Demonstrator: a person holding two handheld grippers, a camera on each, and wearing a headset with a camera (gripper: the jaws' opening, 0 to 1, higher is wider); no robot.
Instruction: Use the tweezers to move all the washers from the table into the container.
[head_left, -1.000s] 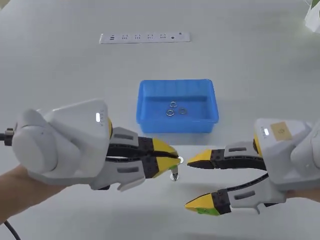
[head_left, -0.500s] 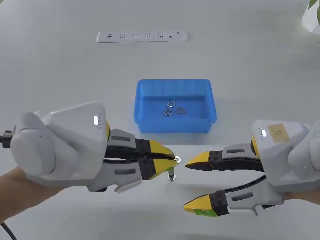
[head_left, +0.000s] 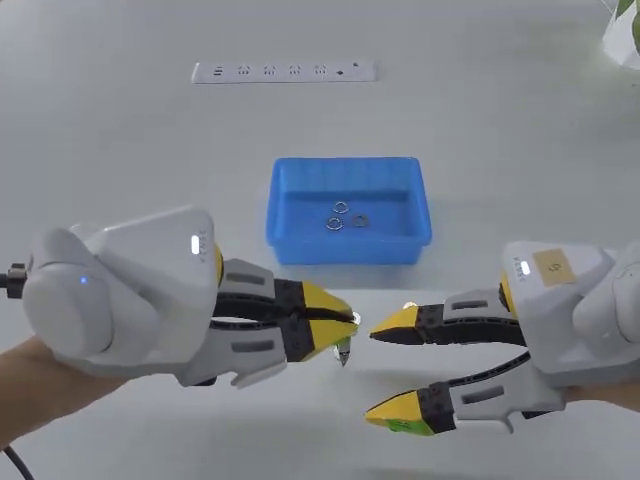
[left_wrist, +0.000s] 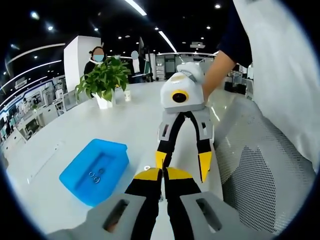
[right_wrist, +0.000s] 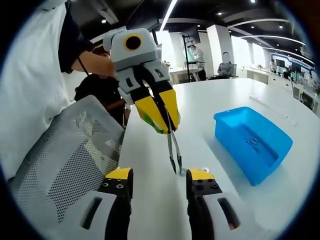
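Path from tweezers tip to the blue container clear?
Nothing visible blocks it: bare table lies between the tweezers and the container. The open right gripper sits off to the side.

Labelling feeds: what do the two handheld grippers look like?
Both the left gripper and right gripper have bulky white housings, black jaw arms and yellow tips. The right carries a tan sticker on top and green on one tip; a dark cable trails from the left.
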